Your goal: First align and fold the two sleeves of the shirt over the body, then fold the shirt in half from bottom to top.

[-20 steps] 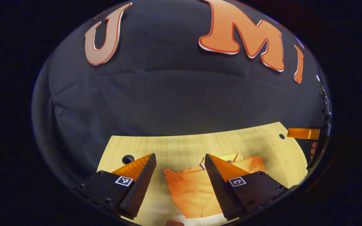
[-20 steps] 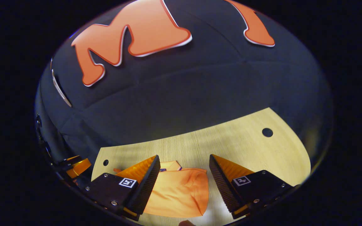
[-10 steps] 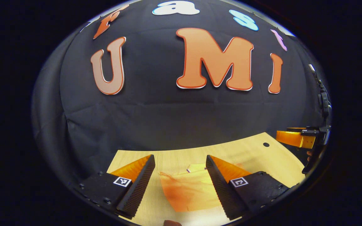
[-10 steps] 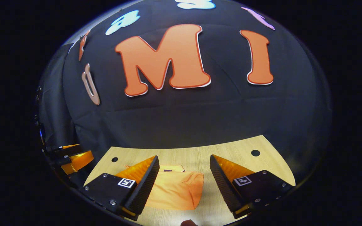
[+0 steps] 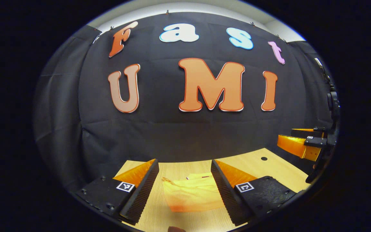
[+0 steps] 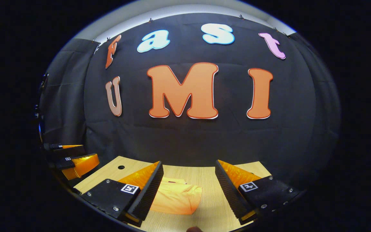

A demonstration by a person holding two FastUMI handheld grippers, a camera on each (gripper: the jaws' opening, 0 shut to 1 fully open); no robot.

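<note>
Folded shirt [image 5: 193,195] lies on the counter [image 6: 211,180]
Left gripper [image 5: 184,190] and right gripper [image 6: 188,190] hover above it, jaws spread, holding nothing

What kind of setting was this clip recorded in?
Most likely a staged recording booth, not a home: a black cloth wall hangs behind a bare wooden table with round holes, and only a folded orange shirt lies on it.

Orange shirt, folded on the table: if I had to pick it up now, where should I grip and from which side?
Probably the near edge of the orange shirt, approached from the operator's side. It lies flat as a compact bundle on the wooden table, its near edge facing both grippers. The left gripper and right gripper are open and above it, so each could slide onto a near corner.
</note>
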